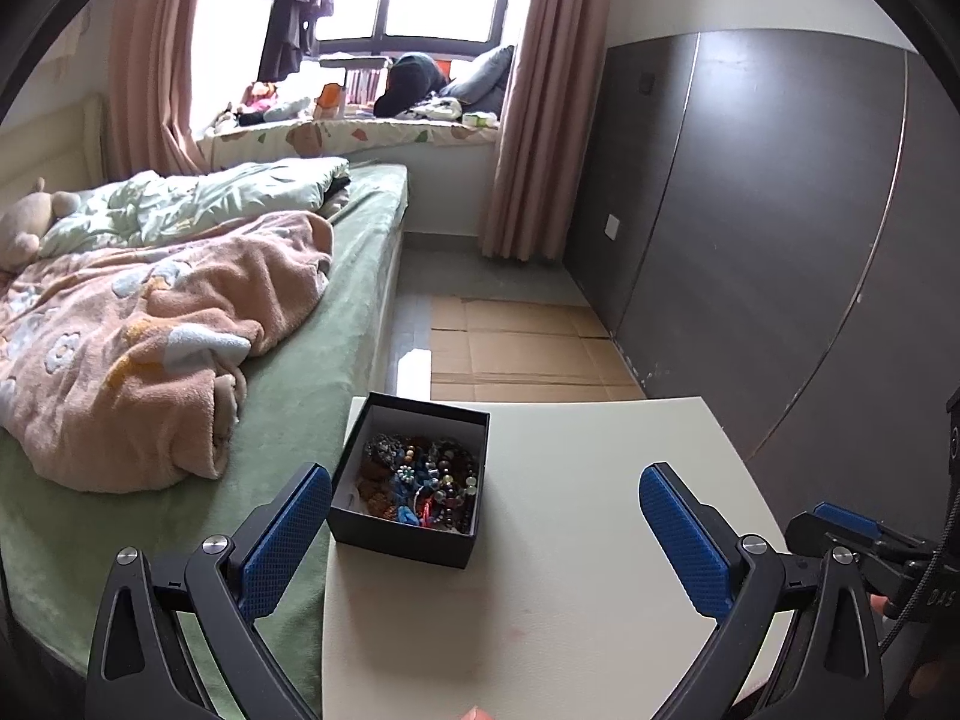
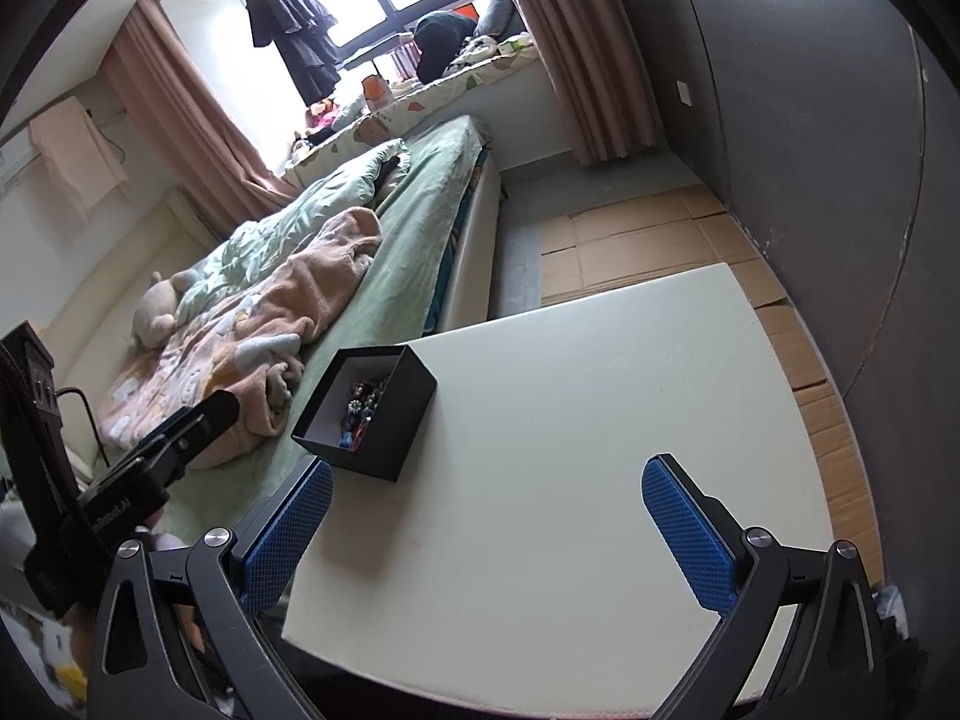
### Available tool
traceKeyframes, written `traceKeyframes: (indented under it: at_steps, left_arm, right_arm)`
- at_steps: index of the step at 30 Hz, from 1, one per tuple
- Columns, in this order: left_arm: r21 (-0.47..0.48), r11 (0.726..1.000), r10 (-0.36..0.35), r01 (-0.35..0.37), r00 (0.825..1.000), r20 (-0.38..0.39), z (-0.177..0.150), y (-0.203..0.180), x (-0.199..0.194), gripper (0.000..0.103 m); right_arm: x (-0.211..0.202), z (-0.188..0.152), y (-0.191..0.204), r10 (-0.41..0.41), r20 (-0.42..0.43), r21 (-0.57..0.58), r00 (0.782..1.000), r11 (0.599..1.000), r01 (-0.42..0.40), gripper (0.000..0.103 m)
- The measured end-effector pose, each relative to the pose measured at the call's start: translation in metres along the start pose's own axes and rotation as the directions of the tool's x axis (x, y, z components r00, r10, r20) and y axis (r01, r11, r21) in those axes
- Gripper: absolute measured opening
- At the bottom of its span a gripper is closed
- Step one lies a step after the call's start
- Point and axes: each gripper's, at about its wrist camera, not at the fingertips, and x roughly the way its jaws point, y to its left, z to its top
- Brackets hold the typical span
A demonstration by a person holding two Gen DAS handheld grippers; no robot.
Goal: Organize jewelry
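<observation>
A black open box (image 1: 403,546) stands near the left edge of the cream table (image 1: 570,540). It holds a tangle of beaded jewelry (image 1: 420,483) in several colours. My left gripper (image 1: 485,480) is open, hovering just short of the box, its left pad beside the box's near left corner. In the right wrist view the same box (image 2: 396,420) sits at the table's (image 2: 570,450) left edge with beads (image 2: 363,399) showing inside. My right gripper (image 2: 486,477) is open and empty, to the right of the box. The left gripper's body (image 2: 174,438) shows at far left.
A bed (image 1: 288,420) with green sheet and pink blanket (image 1: 138,348) adjoins the table's left side. Flattened cardboard (image 1: 516,348) covers the floor beyond the table. A dark wardrobe wall (image 1: 780,210) runs along the right. The right gripper (image 1: 852,546) shows at the table's right edge.
</observation>
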Motion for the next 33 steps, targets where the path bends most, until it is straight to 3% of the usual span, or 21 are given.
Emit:
traceKeyframes:
  at_steps: [33]
  left_arm:
    - [0.013,1.0,0.022,-0.023,0.998,0.056,-0.001,-0.001,-0.018,0.103]
  right_arm:
    - [-0.002,-0.006,0.002,-0.003,0.006,-0.002,1.0,1.0,0.003,0.103]
